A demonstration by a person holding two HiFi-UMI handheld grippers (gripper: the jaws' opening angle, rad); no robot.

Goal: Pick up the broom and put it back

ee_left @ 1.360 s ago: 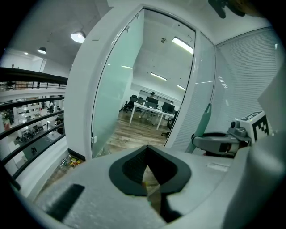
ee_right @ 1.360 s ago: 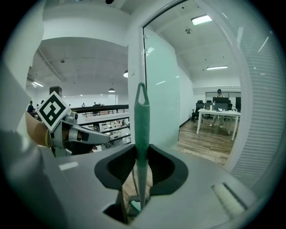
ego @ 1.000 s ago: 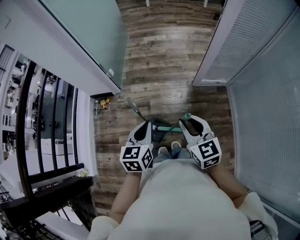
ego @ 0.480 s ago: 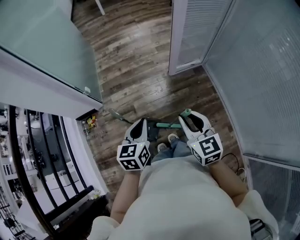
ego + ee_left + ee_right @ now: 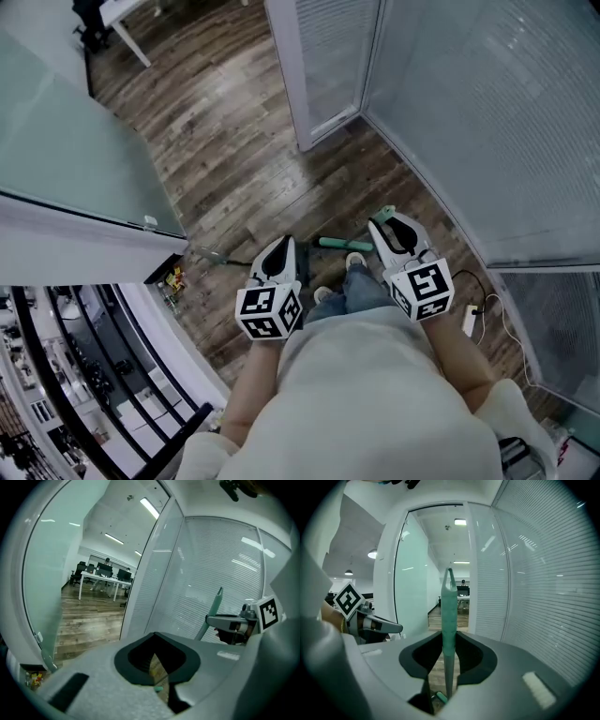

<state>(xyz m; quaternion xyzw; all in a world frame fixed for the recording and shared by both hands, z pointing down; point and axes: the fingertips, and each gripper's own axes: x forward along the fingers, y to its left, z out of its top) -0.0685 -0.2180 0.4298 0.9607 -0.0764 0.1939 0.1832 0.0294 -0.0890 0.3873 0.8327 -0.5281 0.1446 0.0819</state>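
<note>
The broom has a teal handle (image 5: 449, 620) that stands upright between the jaws of my right gripper (image 5: 448, 634), which is shut on it. In the head view the handle's top (image 5: 387, 212) pokes out past the right gripper (image 5: 397, 234). A teal bar of the broom (image 5: 343, 244) shows lower down, between the two grippers. My left gripper (image 5: 277, 261) is held level beside it with its jaws drawn together. Nothing is visible between them in the left gripper view (image 5: 154, 656).
Frosted glass walls with blinds (image 5: 487, 122) close in on the right, and a white door frame (image 5: 292, 84) stands ahead. A glass partition (image 5: 66, 159) runs on the left. A thin grey rod (image 5: 214, 255) and small colourful items (image 5: 172, 278) lie on the wood floor (image 5: 234, 141). A white cable (image 5: 492, 314) is at right.
The head view has swung round: the door frame and blinds now lie ahead and the dark railing has slid down to the left. Both grippers moved with the person, the broom still gripped.
</note>
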